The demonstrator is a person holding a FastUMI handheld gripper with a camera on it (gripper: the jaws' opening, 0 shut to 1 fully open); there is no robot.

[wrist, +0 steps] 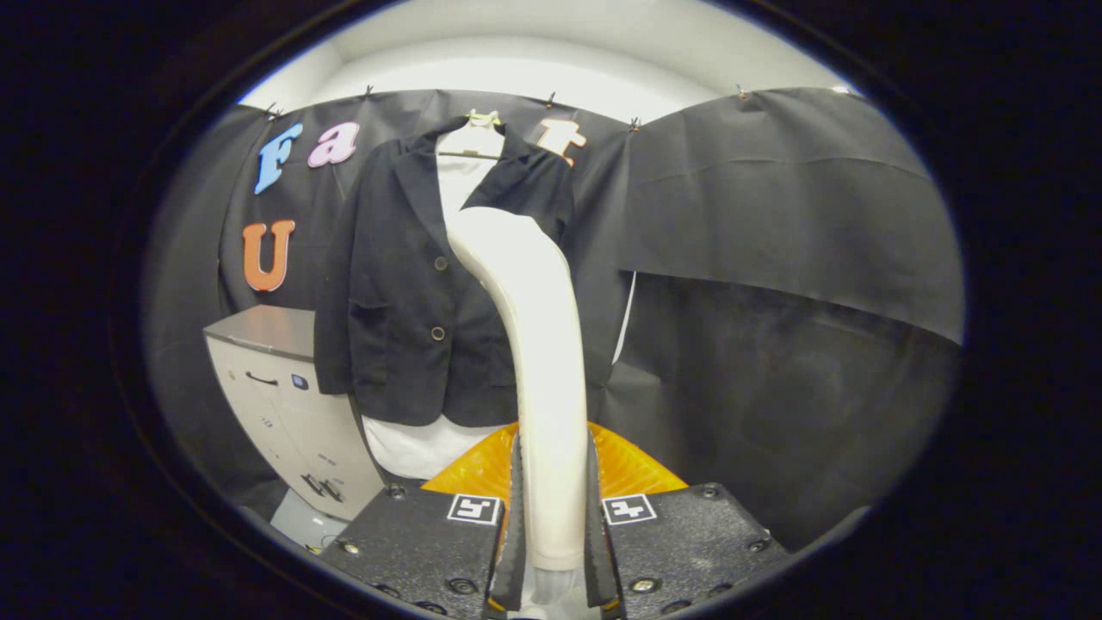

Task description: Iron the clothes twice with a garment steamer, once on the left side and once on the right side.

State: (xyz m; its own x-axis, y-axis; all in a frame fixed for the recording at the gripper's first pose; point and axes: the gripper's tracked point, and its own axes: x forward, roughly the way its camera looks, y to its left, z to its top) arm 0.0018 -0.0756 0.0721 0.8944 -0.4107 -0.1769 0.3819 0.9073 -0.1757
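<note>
Evidently the garment steamer (pixel 542 344) is being held by its handle between the closed fingers of the gripper (pixel 551 534), its head being raised before the hanging black jacket (pixel 405 284), whose two side passes are being judged outstanding.

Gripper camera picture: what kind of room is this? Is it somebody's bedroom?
Probably not a bedroom; it looks like a small test booth. Black cloth is clipped up as walls, a black blazer hangs on a hanger, and a grey cabinet stands beside it. The gripper is shut on a white garment steamer.
</note>
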